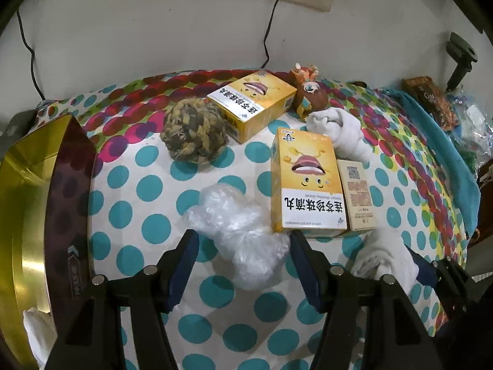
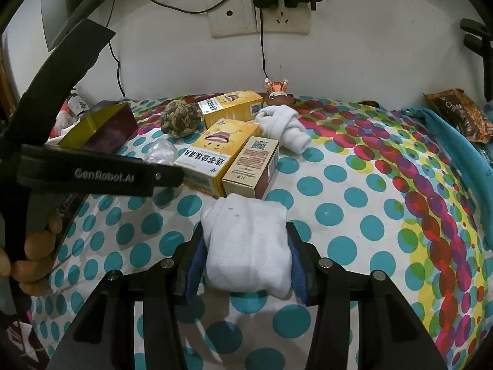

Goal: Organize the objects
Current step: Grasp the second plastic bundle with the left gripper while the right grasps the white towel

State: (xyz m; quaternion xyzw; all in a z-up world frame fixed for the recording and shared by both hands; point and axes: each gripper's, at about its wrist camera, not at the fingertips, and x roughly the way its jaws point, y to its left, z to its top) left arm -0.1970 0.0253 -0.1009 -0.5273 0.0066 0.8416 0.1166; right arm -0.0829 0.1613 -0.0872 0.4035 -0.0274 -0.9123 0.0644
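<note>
Right wrist: right gripper (image 2: 245, 251) clamping white towel (image 2: 248, 243)

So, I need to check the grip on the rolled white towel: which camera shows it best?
The right wrist view: the rolled white towel fills the right gripper, both pads pressed on its sides. The left wrist view shows only part of it, at the lower right, with one finger beside it.

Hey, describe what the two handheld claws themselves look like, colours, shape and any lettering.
Both claws are matte black plastic with angular, ribbed fingers, round silver bolt heads, and dark blue pads on the inner faces. The left claw and right claw look alike. The left one's black body, seen from the right camera, carries white "GenRobot.AI" lettering.
</note>
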